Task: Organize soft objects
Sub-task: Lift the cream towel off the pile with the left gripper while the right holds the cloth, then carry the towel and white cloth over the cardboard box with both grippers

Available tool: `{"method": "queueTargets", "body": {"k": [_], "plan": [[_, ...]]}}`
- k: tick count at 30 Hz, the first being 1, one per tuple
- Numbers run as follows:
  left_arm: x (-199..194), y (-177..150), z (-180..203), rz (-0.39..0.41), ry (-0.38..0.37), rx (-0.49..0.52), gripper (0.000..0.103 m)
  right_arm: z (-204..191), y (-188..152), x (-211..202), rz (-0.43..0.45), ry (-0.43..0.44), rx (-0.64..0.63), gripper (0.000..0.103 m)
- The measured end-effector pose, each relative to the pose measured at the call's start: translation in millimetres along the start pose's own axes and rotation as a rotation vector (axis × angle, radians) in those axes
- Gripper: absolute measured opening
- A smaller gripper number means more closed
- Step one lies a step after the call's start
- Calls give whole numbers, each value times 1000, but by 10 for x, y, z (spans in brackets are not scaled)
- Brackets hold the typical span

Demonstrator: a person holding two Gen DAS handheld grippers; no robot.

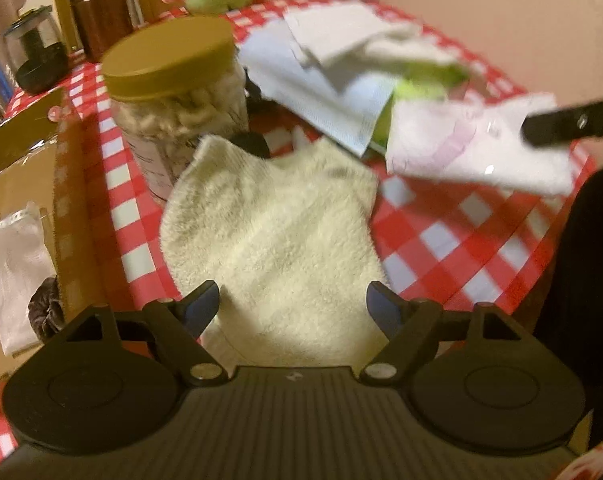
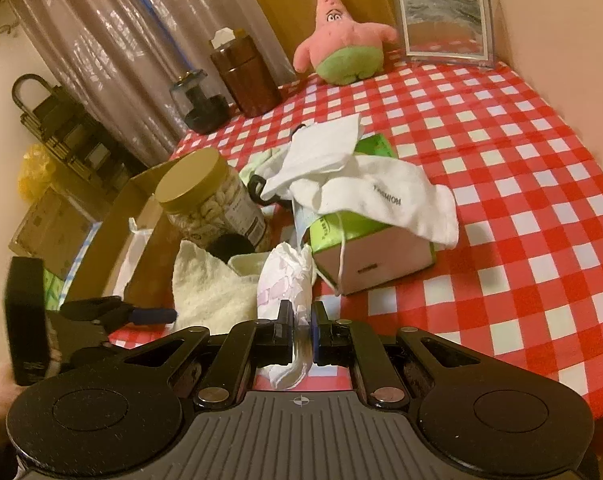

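Left wrist view: the left gripper (image 1: 293, 306) is hovering with its two fingers spread wide and nothing between them, just above a cream terry cloth (image 1: 273, 236) that is lying flat on the red-and-white checked tablecloth (image 1: 461, 240). Beside the cloth's far left corner a clear jar with a tan lid (image 1: 173, 68) is standing upright. At the left edge an open cardboard box (image 1: 65, 208) is holding a white pouch (image 1: 15, 268) and a dark scrunchie (image 1: 45, 312). A white wrapped pad (image 1: 477, 148) is hanging blurred at the right.

Right wrist view: the right gripper (image 2: 301, 320) is pinching the white wrapped pad (image 2: 287, 280), its fingers nearly closed on it, raised off the table beside the cream terry cloth (image 2: 209, 288). Just behind, a white sock (image 2: 385, 196) is draping over a green tissue box (image 2: 365, 240). The left gripper (image 2: 141, 314) is showing at the lower left. A pink star plush toy (image 2: 341, 44) is sitting upright at the table's far side, beside a picture frame (image 2: 445, 26).
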State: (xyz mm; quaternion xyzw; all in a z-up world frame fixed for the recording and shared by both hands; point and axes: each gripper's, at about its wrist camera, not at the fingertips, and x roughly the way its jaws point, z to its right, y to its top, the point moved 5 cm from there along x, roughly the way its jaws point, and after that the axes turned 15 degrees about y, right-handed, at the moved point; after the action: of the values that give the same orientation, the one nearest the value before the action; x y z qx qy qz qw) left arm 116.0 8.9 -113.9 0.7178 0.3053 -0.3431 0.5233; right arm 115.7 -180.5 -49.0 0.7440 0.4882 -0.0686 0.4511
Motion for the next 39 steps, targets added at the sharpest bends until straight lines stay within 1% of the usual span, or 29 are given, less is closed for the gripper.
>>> {"method": "queueTargets", "body": {"k": [2, 3, 4, 5, 6, 7, 8, 9, 11, 12, 17, 23, 27, 30, 35, 39], "plan": [[81, -16, 68, -26, 21, 38, 76, 5, -15, 13, -2, -3, -1, 8], [128, -21, 99, -49, 22, 52, 69, 5, -23, 18, -4, -5, 0, 8], [163, -33, 117, -66, 18, 57, 65, 8, -28, 24, -5, -6, 0, 8], [205, -38, 135, -89, 11, 62, 57, 11, -31, 27, -4, -7, 1, 8], [236, -44, 145, -106, 9, 63, 54, 11, -31, 27, -4, -6, 1, 8], [262, -48, 152, -120, 8, 63, 46, 15, -32, 30, -2, -6, 1, 8], [274, -51, 152, -124, 11, 66, 36, 18, -27, 32, -1, -7, 2, 8], [273, -50, 144, -123, 15, 67, 22, 18, -25, 33, 1, -7, 2, 8], [257, -37, 93, -117, 12, 55, 10, 10, -16, 30, 5, -6, 1, 8], [236, -20, 61, -113, 7, 46, 8, 5, -9, 26, 8, -5, -1, 8], [-54, 80, -120, -48, -18, -9, 7, -45, 39, -16, 28, -2, -13, 8], [-590, 314, -399, 72, -25, -66, 6, -166, 119, -90, 62, 7, -35, 8], [-940, 524, -574, 151, -10, -75, 7, -281, 196, -133, 90, 24, -47, 8], [-1135, 659, -686, 195, 7, -70, 7, -389, 274, -155, 109, 40, -66, 8], [-1366, 798, -927, 242, 51, -84, 7, -613, 421, -161, 140, 81, -97, 8], [-1481, 811, -1218, 259, 97, -120, 7, -857, 527, -54, 148, 123, -135, 8]]}}
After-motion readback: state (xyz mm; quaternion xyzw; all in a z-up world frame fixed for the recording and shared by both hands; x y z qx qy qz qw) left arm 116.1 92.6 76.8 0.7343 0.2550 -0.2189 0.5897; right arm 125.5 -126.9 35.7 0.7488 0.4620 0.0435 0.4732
